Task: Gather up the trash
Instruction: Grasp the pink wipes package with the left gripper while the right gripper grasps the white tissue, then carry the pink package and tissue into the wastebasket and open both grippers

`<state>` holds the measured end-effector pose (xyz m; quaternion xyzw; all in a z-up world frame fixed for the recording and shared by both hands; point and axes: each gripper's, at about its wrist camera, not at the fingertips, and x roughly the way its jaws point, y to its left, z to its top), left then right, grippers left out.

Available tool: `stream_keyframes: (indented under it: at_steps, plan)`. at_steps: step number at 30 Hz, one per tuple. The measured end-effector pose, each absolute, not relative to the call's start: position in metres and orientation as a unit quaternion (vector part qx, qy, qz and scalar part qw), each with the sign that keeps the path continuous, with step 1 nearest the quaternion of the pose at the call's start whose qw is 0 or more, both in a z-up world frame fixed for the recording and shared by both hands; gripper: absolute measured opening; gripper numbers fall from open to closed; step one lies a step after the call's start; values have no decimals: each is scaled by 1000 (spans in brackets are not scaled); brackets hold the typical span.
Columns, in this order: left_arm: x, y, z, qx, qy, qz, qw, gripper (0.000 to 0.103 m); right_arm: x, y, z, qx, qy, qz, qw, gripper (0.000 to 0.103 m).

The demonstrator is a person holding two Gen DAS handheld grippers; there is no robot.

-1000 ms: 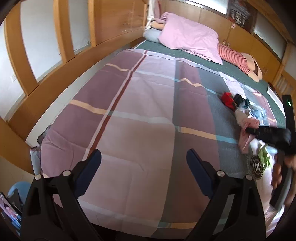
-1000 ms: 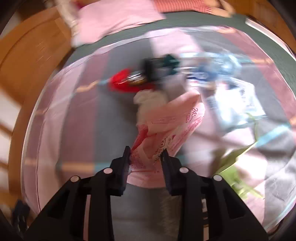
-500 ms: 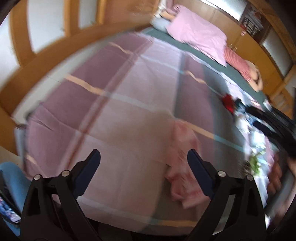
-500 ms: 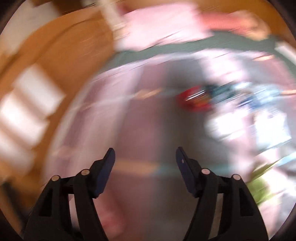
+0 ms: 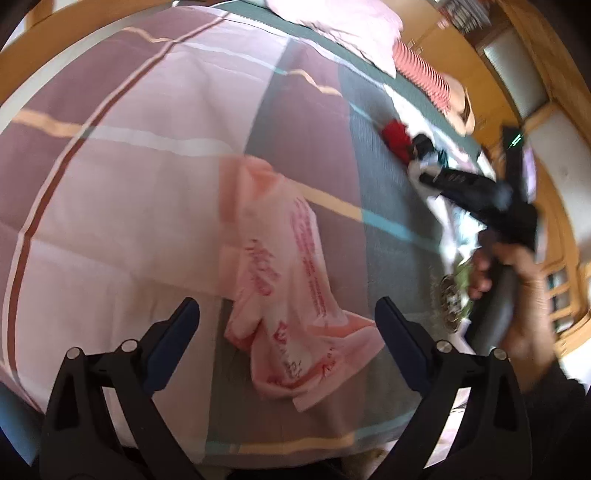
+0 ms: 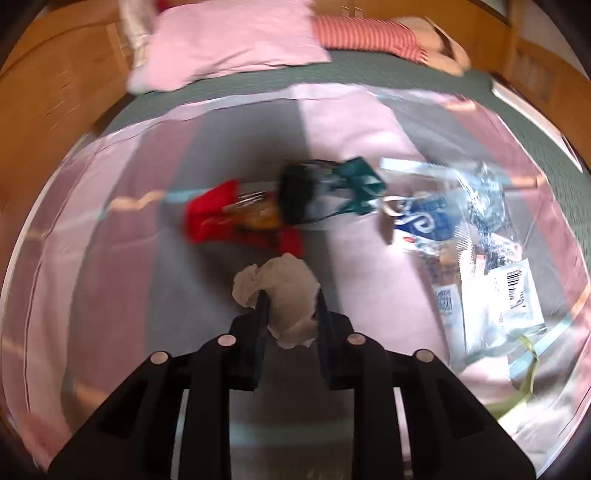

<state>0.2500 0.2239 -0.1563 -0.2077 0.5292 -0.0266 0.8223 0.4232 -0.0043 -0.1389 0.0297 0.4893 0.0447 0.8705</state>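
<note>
A pink plastic bag (image 5: 291, 280) with red print lies flat on the bed, between and just beyond the fingers of my open, empty left gripper (image 5: 288, 321). My right gripper (image 6: 290, 299) is closed around a crumpled white tissue (image 6: 284, 291); in the left wrist view it (image 5: 476, 192) reaches over the trash pile at the right. Beyond the tissue lie a red wrapper (image 6: 221, 218), a dark and teal wrapper (image 6: 332, 192), a blue-and-white packet (image 6: 424, 221) and clear plastic packaging (image 6: 498, 295).
The bed has a plaid pink, purple and grey cover (image 5: 129, 184). A pink pillow (image 6: 229, 44) and a striped cushion (image 6: 365, 33) lie at the head. Wooden wall panels (image 6: 55, 92) run along the far side. Green stems (image 6: 524, 373) lie near the packaging.
The right gripper let go of the pink bag, which now lies in front of the left gripper. The right gripper swung back to the pile and closed on the tissue.
</note>
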Motion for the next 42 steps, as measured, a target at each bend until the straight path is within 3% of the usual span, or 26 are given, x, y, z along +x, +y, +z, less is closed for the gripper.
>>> stream_keyframes:
  at_steps: [5, 9, 22, 31, 42]
  plan:
    - [252, 210, -160, -172, 536, -26, 826, 47, 369, 6, -119, 41, 498, 103, 860, 24]
    - [248, 217, -156, -163, 533, -13, 831, 35, 327, 11, -113, 68, 517, 118, 845, 24]
    - [221, 237, -90, -87, 422, 78, 899, 33, 223, 18, -76, 155, 474, 108, 860, 24]
    - [201, 244, -68, -49, 375, 113, 919, 33, 196, 46, -66, 90, 426, 66, 898, 24]
    - [193, 259, -58, -77, 362, 117, 922, 33, 185, 68, -53, 14, 383, 41, 923, 24]
